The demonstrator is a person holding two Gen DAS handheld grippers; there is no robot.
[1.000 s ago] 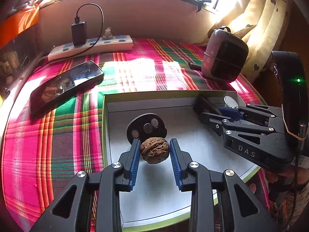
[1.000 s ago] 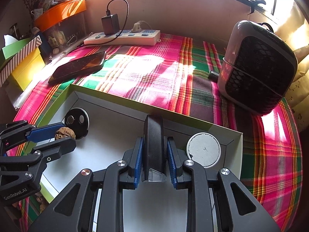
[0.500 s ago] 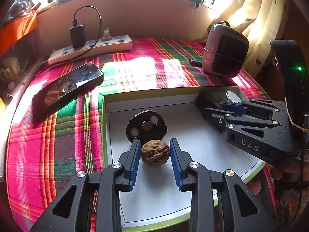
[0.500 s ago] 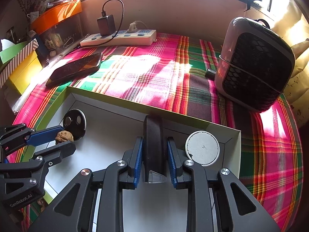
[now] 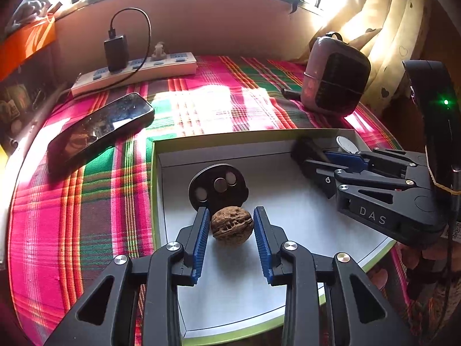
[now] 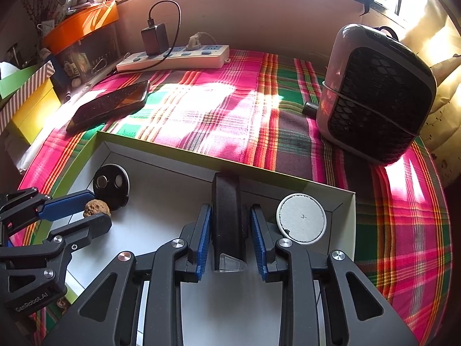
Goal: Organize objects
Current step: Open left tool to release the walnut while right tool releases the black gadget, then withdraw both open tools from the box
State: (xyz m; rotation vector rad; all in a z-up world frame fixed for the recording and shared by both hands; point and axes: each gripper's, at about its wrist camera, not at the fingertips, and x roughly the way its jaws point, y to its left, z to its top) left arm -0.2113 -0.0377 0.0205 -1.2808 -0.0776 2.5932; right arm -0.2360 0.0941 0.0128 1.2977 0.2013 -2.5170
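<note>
A shallow white tray with a green rim (image 5: 161,155) (image 6: 340,201) lies on the plaid cloth. A brown walnut (image 5: 232,226) (image 6: 96,208) rests on the tray floor between the jaws of my left gripper (image 5: 230,227), which is open with small gaps on both sides. A black disc with three metal spots (image 5: 217,186) (image 6: 111,184) lies just beyond the walnut. My right gripper (image 6: 230,232) is open around a black oblong block (image 6: 227,219) that lies on the tray by its far wall. A white round disc (image 6: 301,217) lies to the right of it.
A black phone (image 5: 100,128) (image 6: 111,105) lies on the cloth at the left. A white power strip with a charger (image 5: 135,70) (image 6: 175,56) sits by the far wall. A small heater (image 5: 334,76) (image 6: 377,92) stands at the right. Boxes (image 6: 28,98) stand at the far left.
The walnut has gone from held above the tray to resting on its floor, and my left jaws have opened off it. My right jaws have opened slightly off the black block.
</note>
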